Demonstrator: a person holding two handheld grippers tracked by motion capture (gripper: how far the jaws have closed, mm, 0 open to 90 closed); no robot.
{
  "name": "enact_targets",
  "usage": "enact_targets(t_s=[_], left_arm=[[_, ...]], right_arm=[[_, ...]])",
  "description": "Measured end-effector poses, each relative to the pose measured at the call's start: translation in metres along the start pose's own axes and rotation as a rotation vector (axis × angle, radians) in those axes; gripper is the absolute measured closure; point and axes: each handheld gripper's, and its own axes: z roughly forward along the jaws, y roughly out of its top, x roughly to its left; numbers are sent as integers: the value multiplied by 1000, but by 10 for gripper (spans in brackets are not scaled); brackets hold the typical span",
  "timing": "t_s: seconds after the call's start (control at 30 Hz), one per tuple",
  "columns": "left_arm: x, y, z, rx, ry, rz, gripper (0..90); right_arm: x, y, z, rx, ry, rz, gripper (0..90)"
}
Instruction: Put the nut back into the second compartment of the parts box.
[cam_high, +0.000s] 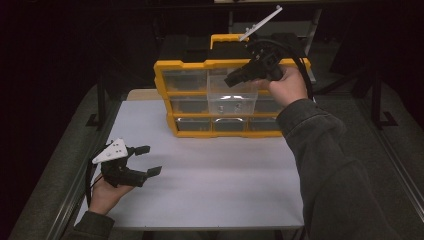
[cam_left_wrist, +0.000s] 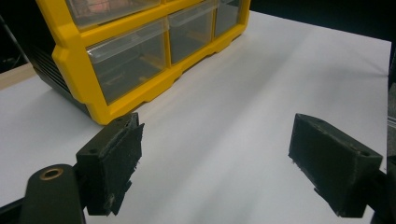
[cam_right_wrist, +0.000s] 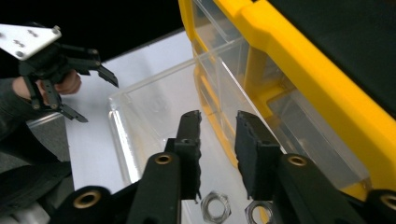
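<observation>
The nuts (cam_right_wrist: 215, 206) lie on the floor of the pulled-out clear drawer (cam_right_wrist: 140, 109), straight below the right gripper (cam_right_wrist: 217, 122), at 6 o'clock from its narrow, empty fingers. At 10 o'clock, well apart over the desk (cam_high: 210, 185), the left gripper (cam_high: 147, 160) holds its fingers wide.

High view set above, facing forward-down over table (cam_high: 210, 190); gripper views set close, low; yellow organizer (cam_high: 165, 70) shared by all.
</observation>
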Motion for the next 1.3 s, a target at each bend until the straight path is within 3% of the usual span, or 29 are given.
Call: enact_targets(t_s=[0.2, 0.43, 0.97, 1.3], left_arm=[[2, -1, 0, -5, 1, -15, 169], [3, -2, 0, -4, 1, -23, 169], [2, -2, 0, 4, 4, -18, 170], [1, -2, 0, 8, 3, -10, 169]], right_arm=[[1, -4, -11, -52, 51, -7, 796], [14, -9, -21, -71, 90, -15, 871], [37, -25, -24, -79, 146, -65, 885], [48, -46, -22, -84, 171, -36, 884]])
